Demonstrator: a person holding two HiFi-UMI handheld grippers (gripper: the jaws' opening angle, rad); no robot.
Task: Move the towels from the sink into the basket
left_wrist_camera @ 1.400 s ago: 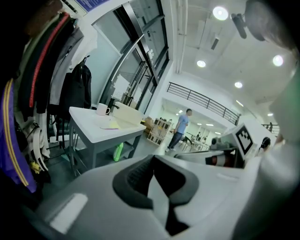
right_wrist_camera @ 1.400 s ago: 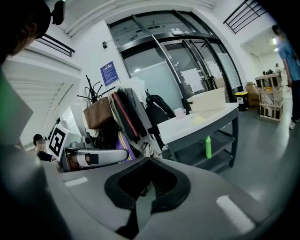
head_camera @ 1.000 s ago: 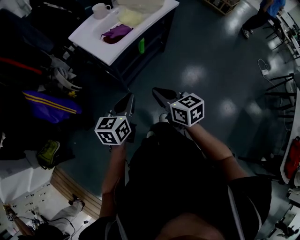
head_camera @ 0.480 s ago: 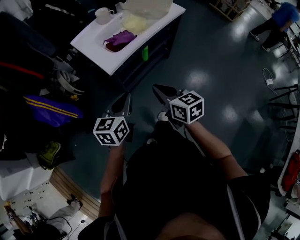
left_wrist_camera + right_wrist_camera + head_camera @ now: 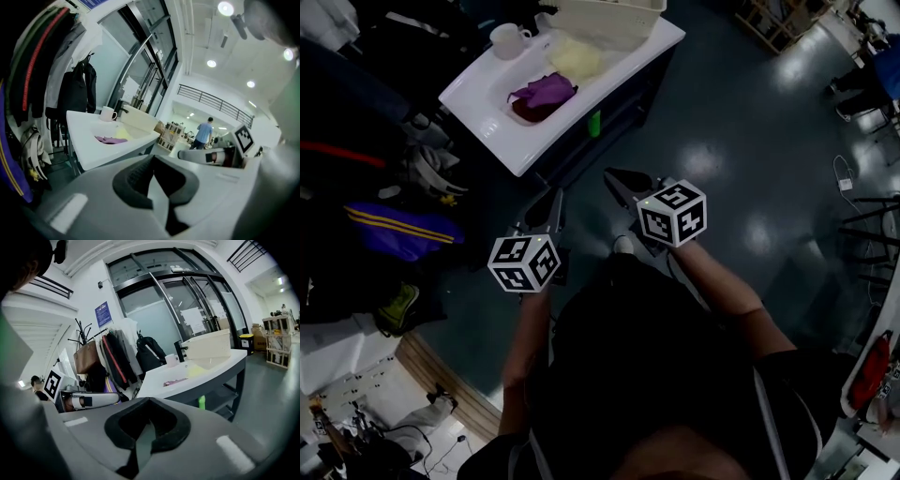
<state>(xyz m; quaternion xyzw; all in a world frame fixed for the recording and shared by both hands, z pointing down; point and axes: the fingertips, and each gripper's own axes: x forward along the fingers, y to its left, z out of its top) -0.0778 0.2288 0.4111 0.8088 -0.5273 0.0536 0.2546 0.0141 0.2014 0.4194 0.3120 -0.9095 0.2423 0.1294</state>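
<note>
We hold the left gripper (image 5: 553,208) and the right gripper (image 5: 622,185) side by side above the dark floor. Each has its jaws fully together with nothing between them. The task items lie well apart from both, at about 11 o'clock in the head view. A crumpled purple cloth towel (image 5: 546,92) lies in the basin of the white sink (image 5: 483,89), with a pale yellow cloth towel (image 5: 575,58) just at its 1 o'clock. The cream rectangular basket (image 5: 614,19) stands at 1 o'clock of the yellow towel. We judge both towels light, soft and limp, not fragile; they will drape and may trail. We advise pinching a raised fold near the middle of each heap, so the loose ends hang short and clear the basket rim.
</note>
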